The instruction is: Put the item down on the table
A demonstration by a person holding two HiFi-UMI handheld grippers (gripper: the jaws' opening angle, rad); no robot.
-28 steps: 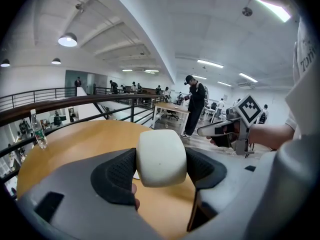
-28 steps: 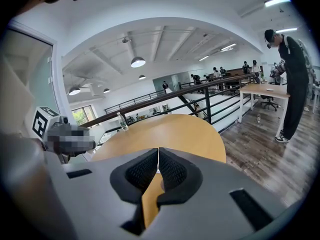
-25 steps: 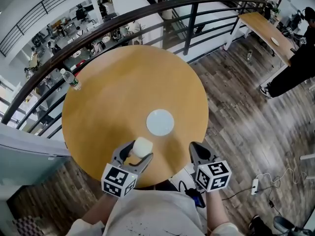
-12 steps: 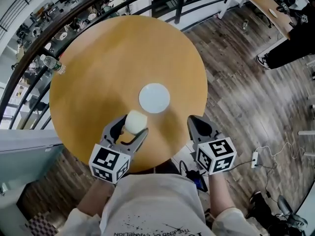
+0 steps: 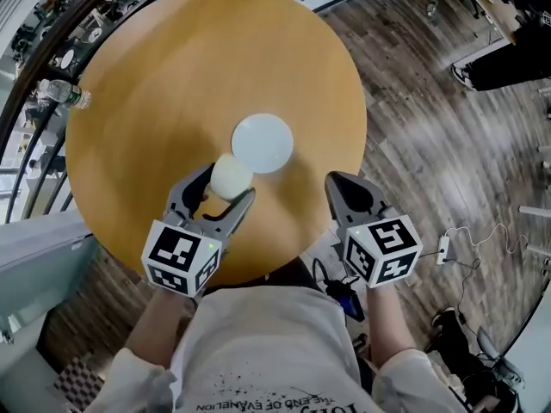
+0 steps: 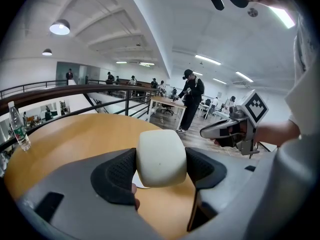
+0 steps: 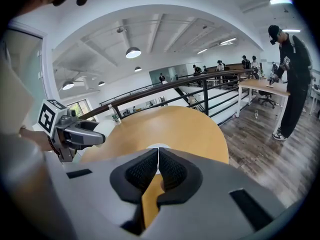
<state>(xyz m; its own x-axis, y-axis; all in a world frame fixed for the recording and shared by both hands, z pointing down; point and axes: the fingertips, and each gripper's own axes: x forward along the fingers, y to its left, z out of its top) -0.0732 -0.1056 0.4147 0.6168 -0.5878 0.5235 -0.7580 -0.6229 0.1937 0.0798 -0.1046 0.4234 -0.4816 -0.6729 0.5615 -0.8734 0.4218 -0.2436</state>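
Note:
A cream-white rounded block (image 5: 231,176) is held above the near part of the round wooden table (image 5: 172,76). My left gripper (image 5: 221,188) is shut on it; in the left gripper view the block (image 6: 161,157) fills the gap between both black pads (image 6: 117,171). My right gripper (image 5: 337,183) hovers at the table's near right edge, shut with nothing in it; its pads (image 7: 145,170) meet in the right gripper view. A flat white disc (image 5: 263,143) lies on the table just beyond the block.
A clear water bottle (image 5: 60,95) lies near the table's far left edge, by a dark railing (image 5: 26,84). Wood floor surrounds the table. A person in black (image 7: 292,79) stands by a desk to the right. Cables and a power strip (image 5: 444,248) lie on the floor.
The view has tilted down and both grippers sit higher over the table. The left gripper with the block has come closer to the white disc. Its hold is unchanged.

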